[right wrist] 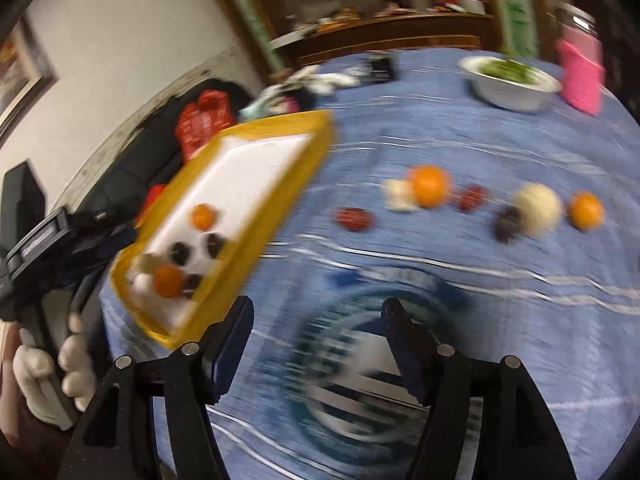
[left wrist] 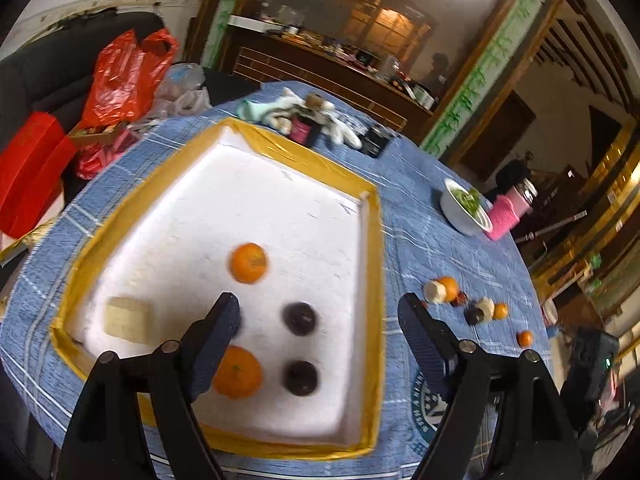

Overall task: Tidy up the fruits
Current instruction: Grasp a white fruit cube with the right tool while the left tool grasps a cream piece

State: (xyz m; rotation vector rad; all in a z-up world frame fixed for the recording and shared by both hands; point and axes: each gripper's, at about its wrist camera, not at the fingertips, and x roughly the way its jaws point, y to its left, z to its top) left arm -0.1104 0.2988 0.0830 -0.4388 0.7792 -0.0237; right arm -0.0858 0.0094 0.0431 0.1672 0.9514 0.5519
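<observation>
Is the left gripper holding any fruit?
No, the left gripper is open and empty above the yellow-rimmed white foam tray.

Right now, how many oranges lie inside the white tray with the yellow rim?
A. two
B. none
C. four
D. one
A: the left wrist view shows two oranges in the tray, one near the middle and one closer to the camera, beside dark round fruits; the other oranges lie outside on the blue tablecloth.
</observation>
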